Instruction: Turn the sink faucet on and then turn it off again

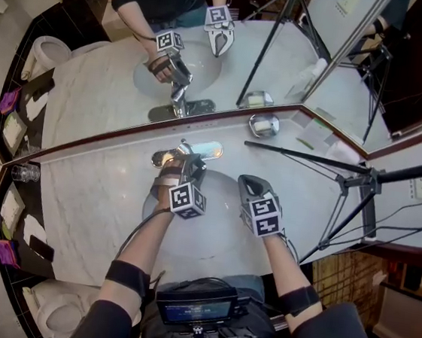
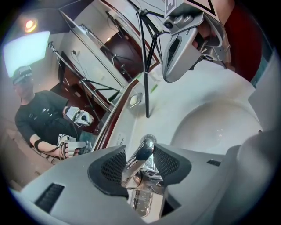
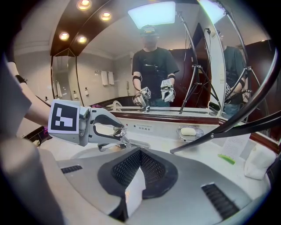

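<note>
Faucet (image 1: 188, 151) stands at the back rim of the sink (image 1: 218, 203). Left gripper (image 2: 138, 163) is set wide, with both pads against the faucet lever (image 2: 143, 150). Right gripper (image 3: 139, 171) is closed and empty, above the basin. Step judged: turning on. The next move calls for a steady swing of the lever without slipping.

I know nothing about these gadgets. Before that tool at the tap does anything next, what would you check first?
1. Faucet handle sits between the left gripper's pads: ok.
2. Pads touch both sides of the handle: ok, as it looks.
3. Right gripper shut, empty, apart from the faucet: ok.
4. Water running from the spout: cannot tell.
5. Tripod leg stands clear of the handle: ok.
</note>
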